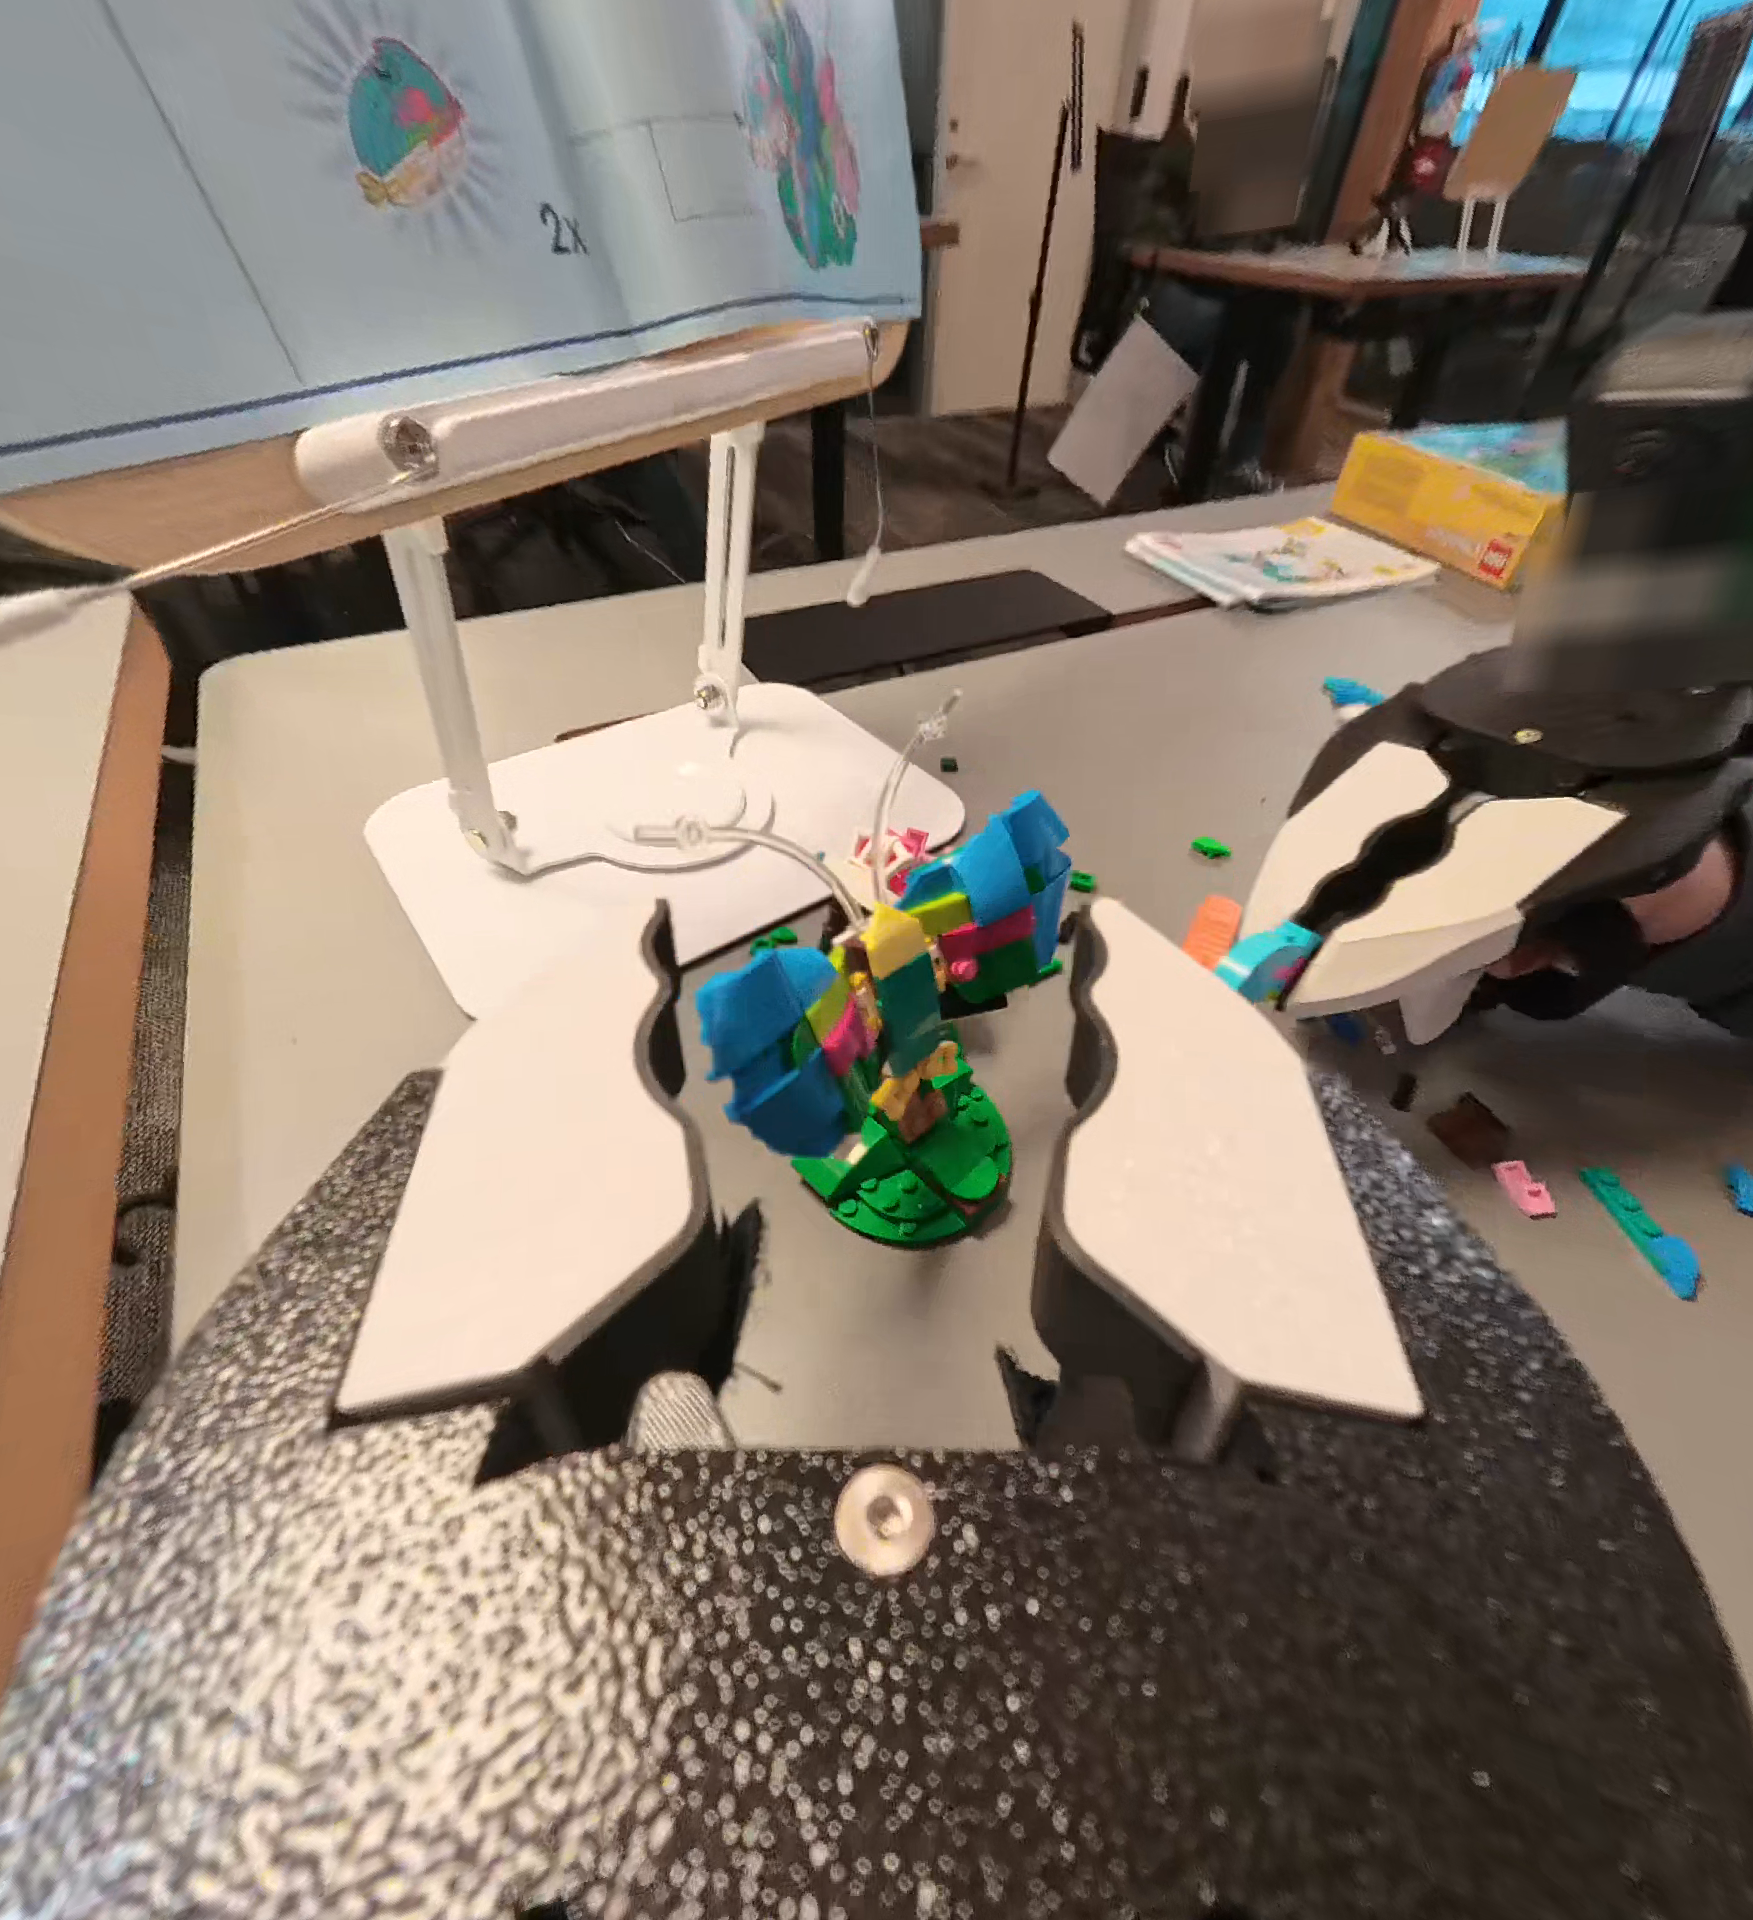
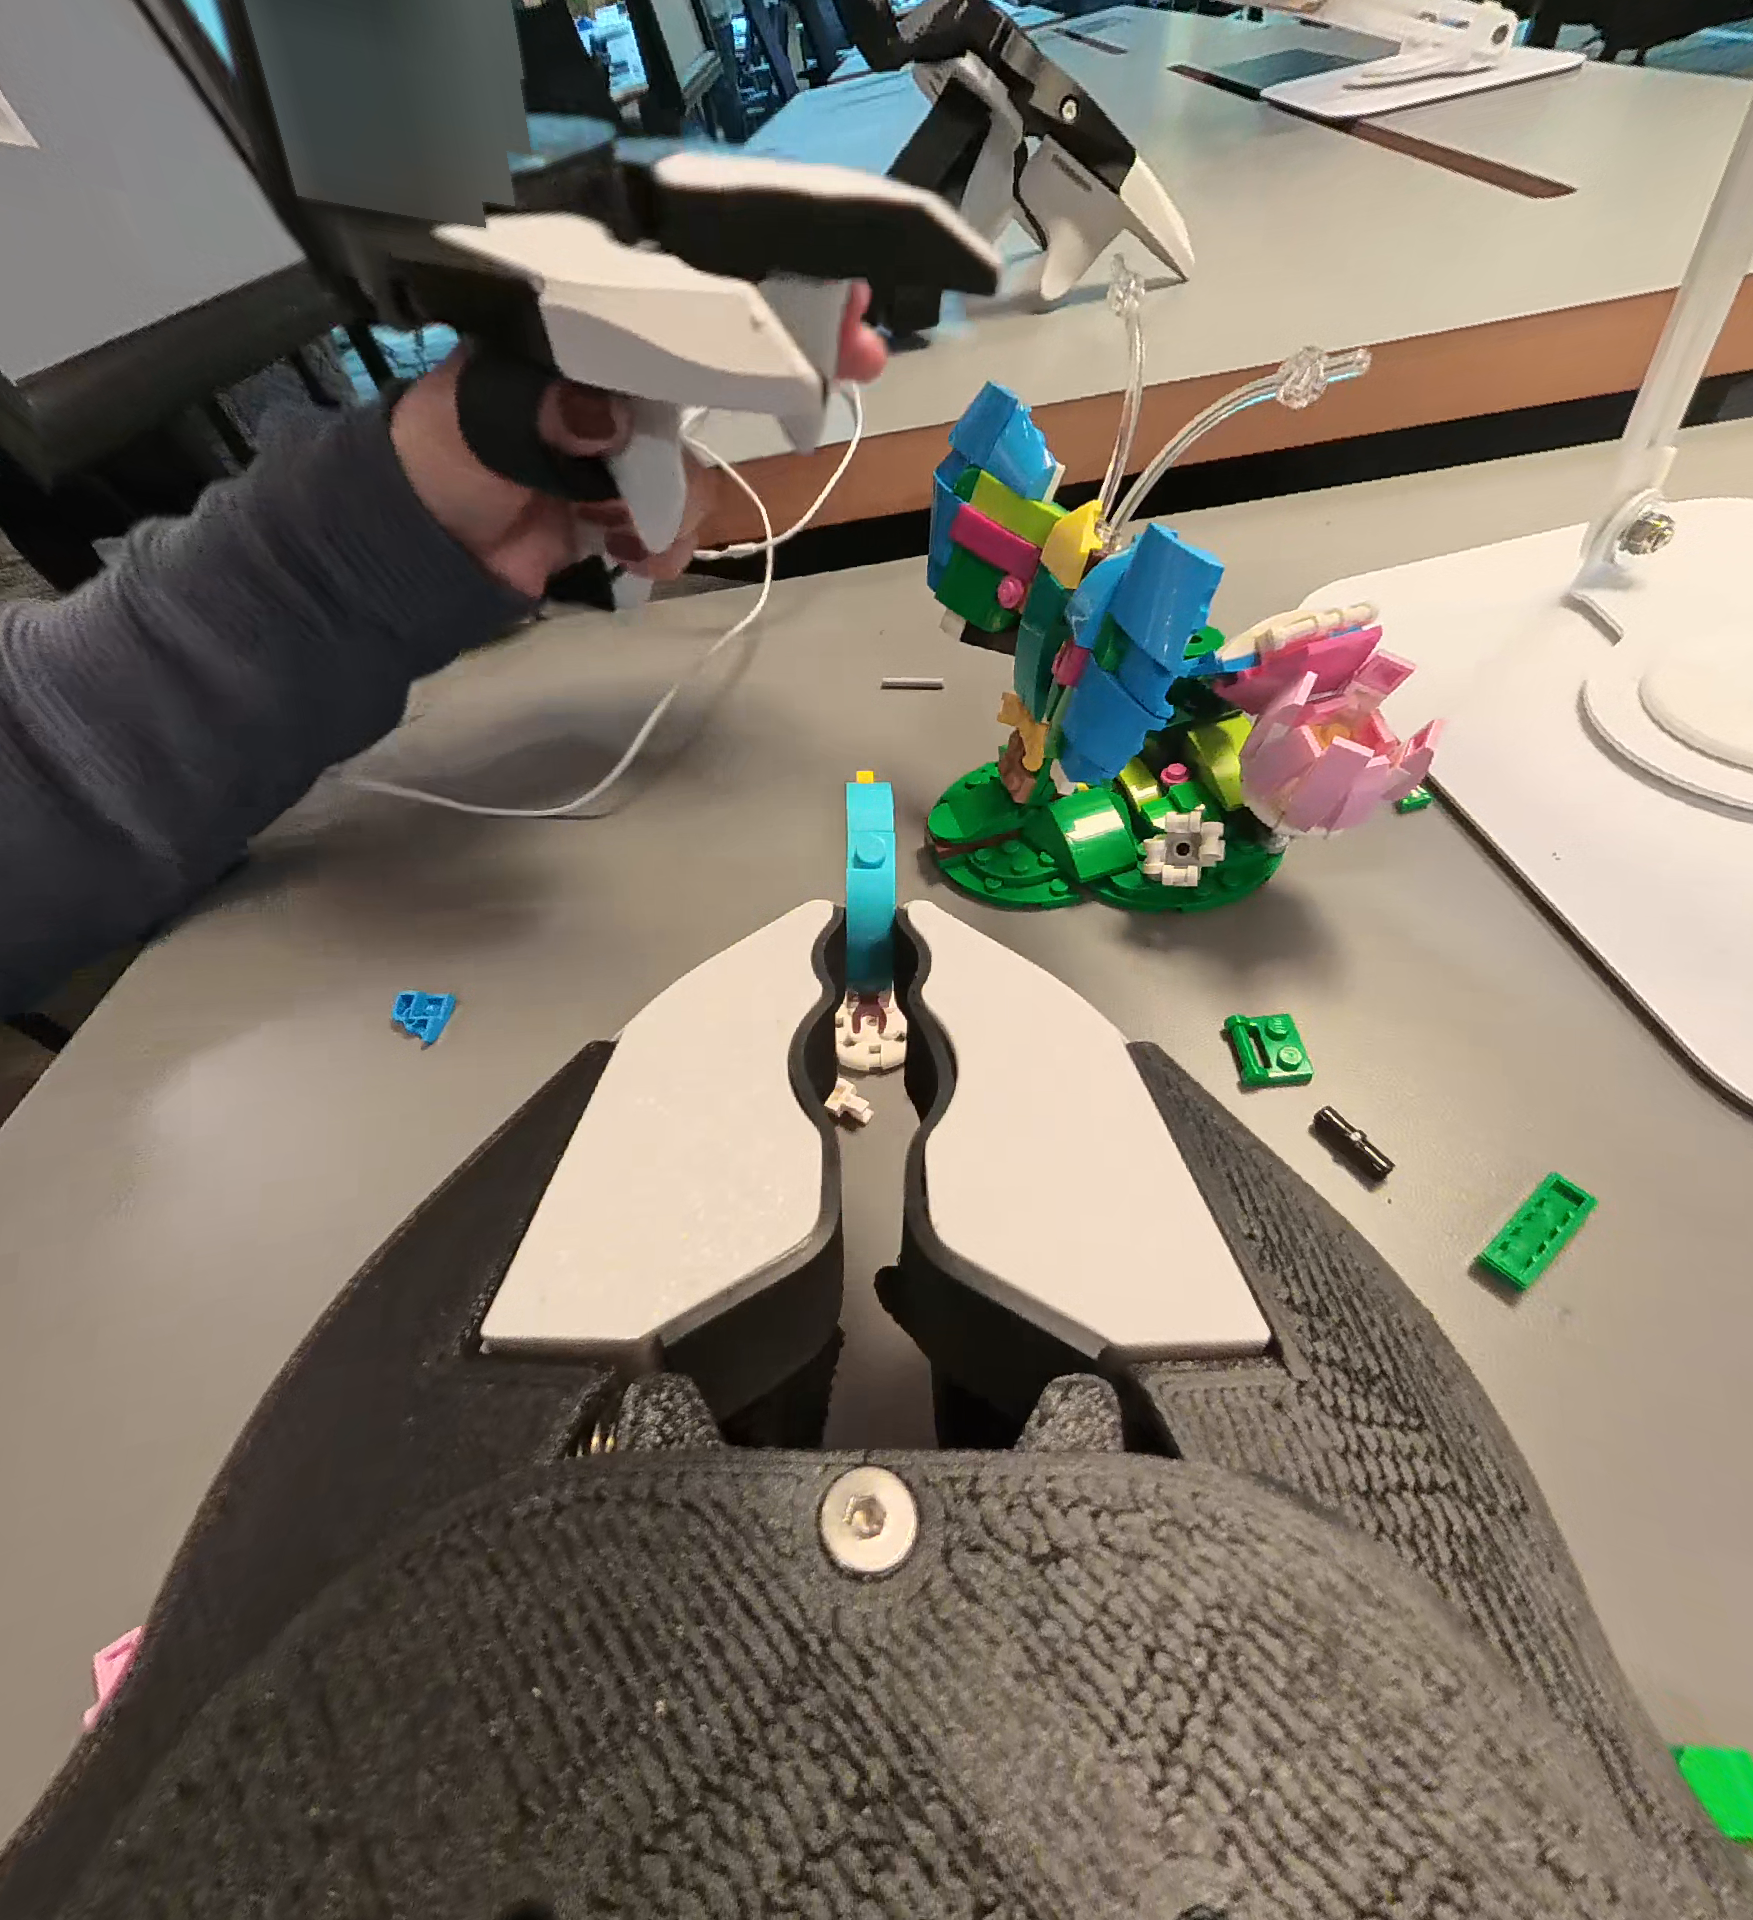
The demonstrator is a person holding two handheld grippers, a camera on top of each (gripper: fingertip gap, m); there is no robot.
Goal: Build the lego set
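A lego model (image 1: 872, 1049) with blue wings, a green round base and clear antennae stands on the grey table (image 1: 332, 935). In the right wrist view the model (image 2: 1069, 644) has a pink flower (image 2: 1319, 727) beside it. My left gripper (image 1: 872, 935) is open and empty, hovering above the model, whose wings show between the fingers. One of its fingers (image 2: 674, 312) shows up and left of the model. My right gripper (image 2: 872, 920) is shut on a teal curved piece (image 2: 870, 862), right of the model and apart from it. The right gripper (image 1: 1303, 935) also shows in the left wrist view.
A white stand base (image 2: 1578, 831) carries an open instruction booklet (image 1: 332, 208) behind the model. Loose parts lie around: green plates (image 2: 1267, 1049), a black pin (image 2: 1353, 1141), a blue piece (image 2: 423, 1015), teal and pink pieces (image 1: 1630, 1216). A yellow box (image 1: 1443, 509) sits far right. My right tips are roughly 10 cm from the pink flower (image 2: 1319, 727).
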